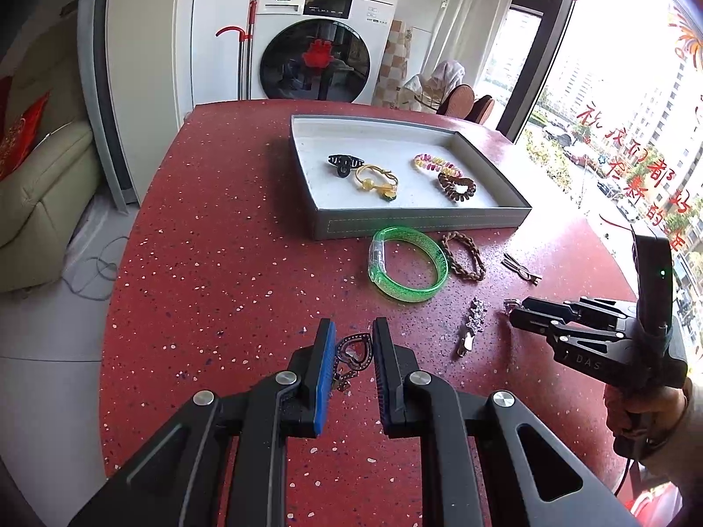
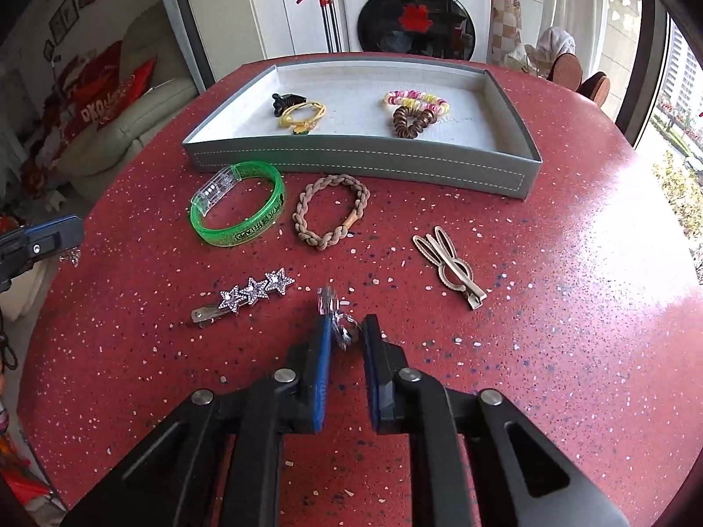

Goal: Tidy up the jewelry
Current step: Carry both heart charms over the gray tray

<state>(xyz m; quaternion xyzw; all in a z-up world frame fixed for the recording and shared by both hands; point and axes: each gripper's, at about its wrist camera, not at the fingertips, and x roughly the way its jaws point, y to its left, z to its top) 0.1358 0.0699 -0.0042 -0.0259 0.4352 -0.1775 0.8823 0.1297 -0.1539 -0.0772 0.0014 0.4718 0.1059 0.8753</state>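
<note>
Claws narrowly parted: left claw (image 1: 353,342) around heart pendant (image 1: 354,351), right claw (image 2: 347,333) around sparkly trinket (image 2: 336,316).

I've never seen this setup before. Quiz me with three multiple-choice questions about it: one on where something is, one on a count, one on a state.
1. Where is the green bangle?
A. In the tray
B. On the table, in front of the tray
C. Between a gripper's fingers

2. How many pieces lie in the tray?
A. Two
B. Four
C. Six

3. What is the left gripper doing?
A. Gripping a heart charm
B. Gripping a star clip
C. Standing empty

Answers:
1 B: the bangle lies on the red tabletop just outside the tray's near wall.
2 B: there are a black clip, a yellow tie, a striped coil and a brown coil.
3 A: the heart sits pinched between its two pads.
</note>
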